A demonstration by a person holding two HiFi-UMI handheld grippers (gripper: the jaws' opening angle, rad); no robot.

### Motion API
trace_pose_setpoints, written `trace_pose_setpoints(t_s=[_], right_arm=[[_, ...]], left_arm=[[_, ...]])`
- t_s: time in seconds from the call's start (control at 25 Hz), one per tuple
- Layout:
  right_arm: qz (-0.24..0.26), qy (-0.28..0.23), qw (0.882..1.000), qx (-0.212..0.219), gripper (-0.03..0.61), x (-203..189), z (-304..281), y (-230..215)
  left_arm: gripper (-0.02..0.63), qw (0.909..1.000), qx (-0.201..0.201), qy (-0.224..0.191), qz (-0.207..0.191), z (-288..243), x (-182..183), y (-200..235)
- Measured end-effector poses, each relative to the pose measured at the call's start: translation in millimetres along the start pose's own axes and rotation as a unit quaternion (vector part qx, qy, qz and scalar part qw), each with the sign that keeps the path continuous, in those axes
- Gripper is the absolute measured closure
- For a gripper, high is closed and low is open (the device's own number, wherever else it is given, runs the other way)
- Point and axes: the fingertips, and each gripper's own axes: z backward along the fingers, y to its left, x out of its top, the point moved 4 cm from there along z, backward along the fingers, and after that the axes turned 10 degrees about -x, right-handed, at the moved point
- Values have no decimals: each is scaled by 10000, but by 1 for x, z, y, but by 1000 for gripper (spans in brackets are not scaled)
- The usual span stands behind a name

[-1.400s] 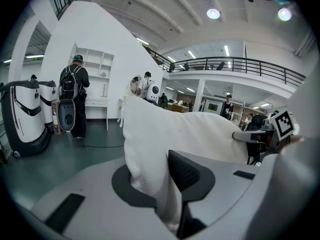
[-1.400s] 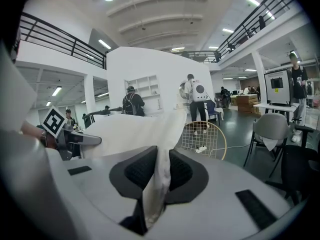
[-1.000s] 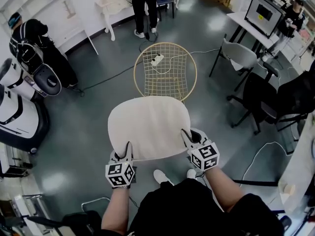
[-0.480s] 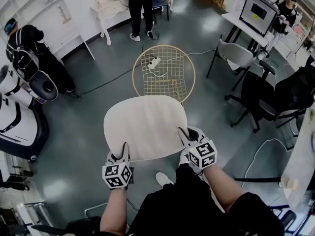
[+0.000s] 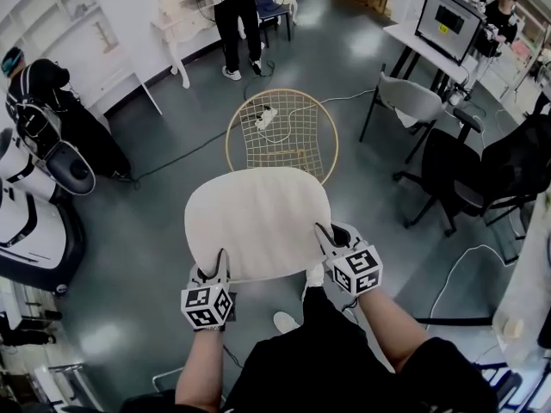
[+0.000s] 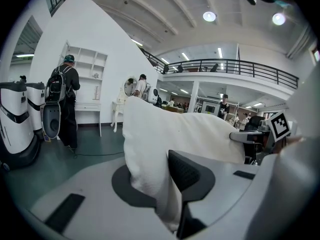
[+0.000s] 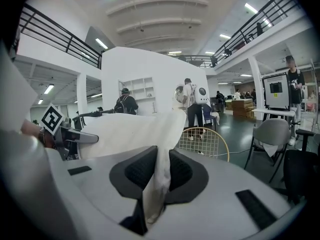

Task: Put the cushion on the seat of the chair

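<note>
The cushion [image 5: 258, 222] hangs flat in the air at the centre of the head view. Its far edge overlaps the near rim of the wire chair [image 5: 288, 155] just above it in the frame, and it is not yet on the seat. The left hand-held gripper [image 5: 220, 263] has its jaws narrowed on the cushion's near left corner, with a thick bunch of fabric pressed between the pads. The right hand-held gripper [image 5: 325, 236] is clamped on the near right corner, and only a thin fold of the cover sits between its pads.

That thin fold looks like the weakest point. A tug or a quick swing could pull it free and drop the right side.

Both grips are on the near edge, so the far half has no support. If it goes in low it will probably sag, catch the chair's front rim and fold under.

The wire chair looks light, and a push from the cushion could slide it away.

A power strip [image 5: 265, 116] and its cable [image 5: 185, 144] lie on the floor by the chair, where a step forward could snag them.

If one side is released before the other, the cushion would likely land crooked.
</note>
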Motion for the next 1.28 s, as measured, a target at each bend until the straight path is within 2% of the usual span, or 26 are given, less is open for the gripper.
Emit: trace_pose_setpoints(t_s=[0.92,1.28], right_arm=[[-77,223,9997,-94,523,32,-152,-153],[-17,240,9997,-45,523,42,-190,-195]], left_arm=[[522,9997,-117,221,28,-211,63,15],[520,9993,-21,354,106,-266,81,14]])
